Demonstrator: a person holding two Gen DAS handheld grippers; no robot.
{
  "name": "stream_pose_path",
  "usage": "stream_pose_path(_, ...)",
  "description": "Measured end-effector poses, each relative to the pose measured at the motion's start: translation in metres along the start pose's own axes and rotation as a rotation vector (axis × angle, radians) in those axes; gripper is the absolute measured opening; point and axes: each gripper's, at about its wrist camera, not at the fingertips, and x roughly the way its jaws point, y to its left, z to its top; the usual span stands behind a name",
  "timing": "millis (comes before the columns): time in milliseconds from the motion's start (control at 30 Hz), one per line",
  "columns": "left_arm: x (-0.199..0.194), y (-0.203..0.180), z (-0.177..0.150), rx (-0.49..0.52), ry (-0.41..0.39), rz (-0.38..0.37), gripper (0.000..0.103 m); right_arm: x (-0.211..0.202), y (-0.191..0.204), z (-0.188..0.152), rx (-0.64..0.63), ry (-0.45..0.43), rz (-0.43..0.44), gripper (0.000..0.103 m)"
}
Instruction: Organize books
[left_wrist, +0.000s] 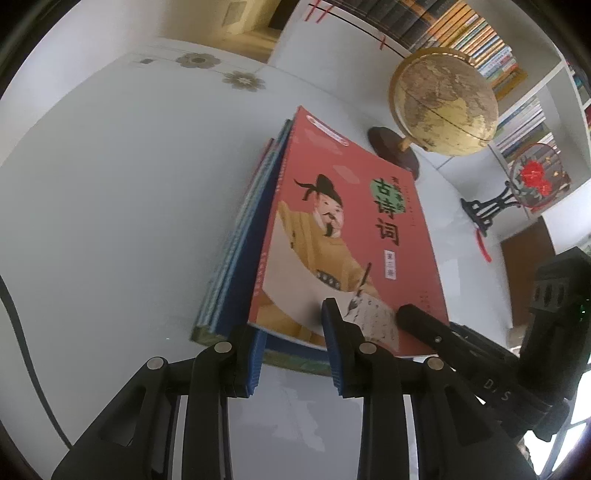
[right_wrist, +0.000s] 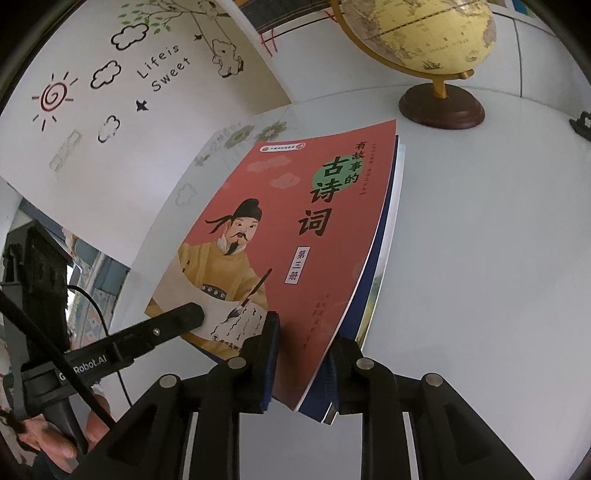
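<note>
A red book (left_wrist: 351, 236) (right_wrist: 295, 229) with a drawn scholar on its cover tops a stack on the white table (left_wrist: 110, 221). A blue book (left_wrist: 251, 266) lies right under it, with teal and green books (left_wrist: 225, 266) lower and offset left. My left gripper (left_wrist: 286, 317) clamps the near left corner: one pad rests on the cover and the other finger's tip is hidden under the red and blue books. My right gripper (right_wrist: 308, 328) grips the near right corner the same way. Each view also shows the other gripper's upper finger (left_wrist: 421, 319) (right_wrist: 184, 314) on the cover.
A globe (left_wrist: 443, 103) (right_wrist: 417, 33) on a dark wooden base stands just beyond the stack. Farther right are a round fan ornament (left_wrist: 532, 177) on a black stand and full bookshelves (left_wrist: 461, 29). A wall with drawings (right_wrist: 110, 92) rises at the left. A hand (right_wrist: 55, 439) holds the left gripper.
</note>
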Motion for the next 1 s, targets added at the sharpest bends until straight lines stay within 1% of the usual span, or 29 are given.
stream_pose_path(100,-0.011,0.005,-0.005,0.011,-0.015,0.074,0.027,0.0,0.002,0.0,-0.017,0.017,-0.019,0.032)
stream_pose_path(133,-0.018,0.006,-0.008,0.027,-0.032,0.106,0.027,0.0,0.003,0.0,-0.025,0.021,-0.03,0.034)
stream_pose_path(167,-0.027,0.008,-0.012,0.044,-0.058,0.132,0.027,-0.001,0.004,0.0,-0.037,0.026,-0.047,0.04)
stream_pose_path(200,-0.036,0.01,-0.015,0.055,-0.083,0.155,0.027,-0.002,0.004,-0.001,-0.047,0.03,-0.061,0.048)
stream_pose_path(233,-0.043,0.012,-0.017,0.062,-0.101,0.172,0.027,-0.003,0.004,-0.003,-0.054,0.036,-0.084,0.05)
stream_pose_path(267,-0.051,0.014,-0.02,0.065,-0.119,0.185,0.027,-0.006,0.004,-0.005,-0.058,0.037,-0.104,0.051)
stream_pose_path(333,-0.068,0.019,-0.026,0.062,-0.15,0.205,0.027,-0.012,0.002,-0.009,-0.052,0.028,-0.109,0.051)
stream_pose_path(400,-0.079,0.019,-0.029,0.056,-0.171,0.209,0.027,-0.023,-0.001,-0.013,-0.026,0.008,-0.121,0.051)
stream_pose_path(500,-0.097,0.01,-0.037,0.058,-0.214,0.222,0.027,-0.044,-0.005,-0.019,0.023,-0.04,-0.125,0.051)
stream_pose_path(567,-0.11,-0.002,-0.044,0.071,-0.24,0.227,0.028,-0.059,-0.006,-0.022,0.045,-0.076,-0.118,0.052)
stream_pose_path(600,-0.115,-0.01,-0.048,0.079,-0.254,0.227,0.032,-0.063,-0.007,-0.024,0.047,-0.086,-0.118,0.052)
stream_pose_path(667,-0.122,-0.025,-0.055,0.097,-0.28,0.23,0.045,-0.076,-0.006,-0.026,0.029,-0.104,-0.122,0.053)
stream_pose_path(700,-0.127,-0.036,-0.061,0.108,-0.301,0.233,0.058,-0.081,-0.006,-0.026,0.019,-0.107,-0.124,0.053)
stream_pose_path(733,-0.13,-0.045,-0.065,0.116,-0.317,0.232,0.074,-0.086,-0.006,-0.027,0.006,-0.113,-0.128,0.053)
stream_pose_path(767,-0.133,-0.057,-0.071,0.131,-0.344,0.231,0.078,-0.092,-0.007,-0.029,-0.008,-0.119,-0.133,0.053)
stream_pose_path(800,-0.135,-0.07,-0.077,0.148,-0.363,0.237,0.08,-0.099,-0.01,-0.031,-0.018,-0.127,-0.137,0.053)
stream_pose_path(833,-0.134,-0.08,-0.08,0.169,-0.364,0.242,0.08,-0.106,-0.013,-0.033,-0.024,-0.133,-0.144,0.053)
stream_pose_path(933,-0.127,-0.121,-0.096,0.254,-0.352,0.253,0.08,-0.129,-0.029,-0.047,-0.026,-0.145,-0.183,0.053)
stream_pose_path(1000,-0.122,-0.143,-0.106,0.285,-0.344,0.24,0.08,-0.144,-0.042,-0.056,-0.016,-0.156,-0.201,0.055)
